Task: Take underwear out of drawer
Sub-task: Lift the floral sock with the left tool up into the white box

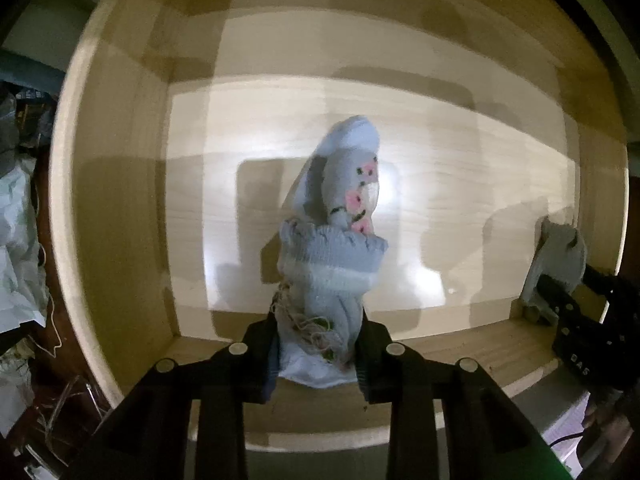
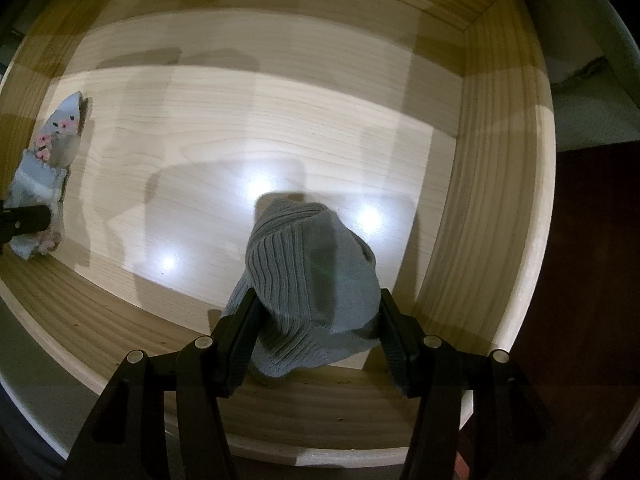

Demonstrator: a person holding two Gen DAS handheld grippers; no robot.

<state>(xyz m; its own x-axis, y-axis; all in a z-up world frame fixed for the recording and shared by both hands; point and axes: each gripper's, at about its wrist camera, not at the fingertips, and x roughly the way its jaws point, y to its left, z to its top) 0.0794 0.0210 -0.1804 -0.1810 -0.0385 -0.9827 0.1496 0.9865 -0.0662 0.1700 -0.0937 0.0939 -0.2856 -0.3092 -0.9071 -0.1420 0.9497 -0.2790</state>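
My left gripper (image 1: 316, 354) is clamped on a pale blue floral sock (image 1: 340, 216) at centre frame, inside the wooden drawer (image 1: 120, 208). My right gripper (image 2: 320, 332) pinches a grey ribbed sock (image 2: 308, 264) at lower centre, over the drawer floor.

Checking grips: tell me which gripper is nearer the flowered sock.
Left. The left gripper has its fingers closed on the flowered sock; the right gripper holds the grey ribbed sock farther along the drawer.
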